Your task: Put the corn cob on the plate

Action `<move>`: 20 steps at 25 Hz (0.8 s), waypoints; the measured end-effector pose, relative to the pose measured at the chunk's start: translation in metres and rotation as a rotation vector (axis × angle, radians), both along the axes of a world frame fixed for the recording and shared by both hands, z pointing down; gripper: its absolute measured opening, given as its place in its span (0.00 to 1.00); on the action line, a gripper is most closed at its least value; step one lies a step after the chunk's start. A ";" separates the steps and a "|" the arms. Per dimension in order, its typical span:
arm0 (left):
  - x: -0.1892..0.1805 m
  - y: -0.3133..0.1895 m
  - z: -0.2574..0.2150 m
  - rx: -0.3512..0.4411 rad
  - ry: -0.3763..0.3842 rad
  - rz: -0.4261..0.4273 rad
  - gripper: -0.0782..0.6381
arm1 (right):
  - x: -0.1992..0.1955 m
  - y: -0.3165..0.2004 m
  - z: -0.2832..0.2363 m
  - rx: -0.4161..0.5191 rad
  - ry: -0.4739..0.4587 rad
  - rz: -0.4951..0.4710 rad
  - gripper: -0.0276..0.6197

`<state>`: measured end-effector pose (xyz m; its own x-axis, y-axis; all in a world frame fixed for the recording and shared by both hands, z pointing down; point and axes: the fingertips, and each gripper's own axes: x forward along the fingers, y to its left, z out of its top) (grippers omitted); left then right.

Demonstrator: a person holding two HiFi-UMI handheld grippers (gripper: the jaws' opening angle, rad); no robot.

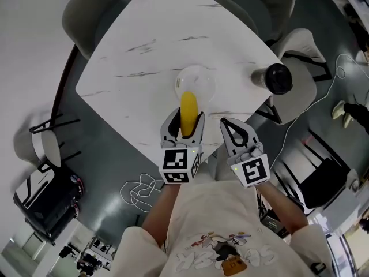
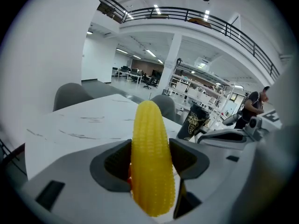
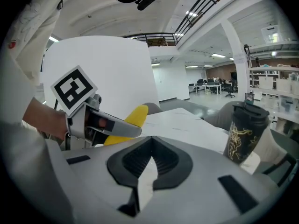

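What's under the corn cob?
In the head view the tip of the corn cob overlies the near rim of the plate on the table; the left gripper clamps its lower half. That rim stretch is covered.

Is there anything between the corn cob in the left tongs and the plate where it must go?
Nothing visible does. The corn cob, gripped in the left tongs, points at the plate, its tip over the near rim. The black cup stands well aside.

A white marble-veined counter (image 1: 155, 45) is standing on a dark glossy floor (image 1: 104, 160), grey chairs (image 1: 92, 10) are ringing it, and ceiling lights (image 2: 156, 8) are glowing beneath a railed mezzanine (image 2: 187, 15).
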<state>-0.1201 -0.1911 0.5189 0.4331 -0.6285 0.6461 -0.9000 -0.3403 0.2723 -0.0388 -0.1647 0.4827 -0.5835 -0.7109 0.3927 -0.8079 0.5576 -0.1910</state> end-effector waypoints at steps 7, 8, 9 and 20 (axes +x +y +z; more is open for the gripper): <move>0.014 -0.015 0.037 -0.062 -0.017 -0.020 0.46 | 0.003 -0.018 0.036 -0.019 0.041 -0.060 0.05; 0.014 -0.017 0.041 -0.068 -0.021 -0.023 0.46 | 0.002 -0.021 0.040 -0.021 0.046 -0.070 0.05; 0.015 -0.019 0.044 -0.074 -0.023 -0.025 0.46 | 0.000 -0.024 0.044 -0.025 0.047 -0.077 0.05; 0.015 -0.042 0.090 -0.184 -0.072 -0.046 0.46 | -0.006 -0.046 0.079 -0.085 0.053 -0.122 0.05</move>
<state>-0.1056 -0.2328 0.6090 0.3548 -0.5150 0.7804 -0.9330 -0.2484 0.2603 -0.0452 -0.2110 0.5620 -0.6407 -0.5988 0.4806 -0.7450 0.6362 -0.2006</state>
